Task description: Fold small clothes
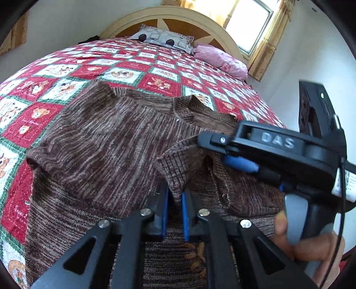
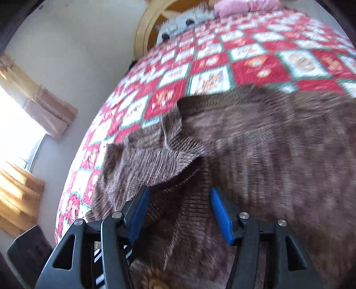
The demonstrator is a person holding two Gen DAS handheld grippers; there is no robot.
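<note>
A brown knitted sweater lies spread on a bed with a red, white and green patchwork quilt. My left gripper is shut on a folded sleeve edge of the sweater, lifting it a little. My right gripper shows in the left wrist view at the right, low over the sweater. In the right wrist view my right gripper is open and empty, its blue pads on either side of a fold in the sweater. That view is blurred by motion.
The quilt covers the whole bed. A grey patterned pillow and a pink pillow lie at the wooden headboard. A window with yellow curtains is at the back right. A hand holds the right gripper's handle.
</note>
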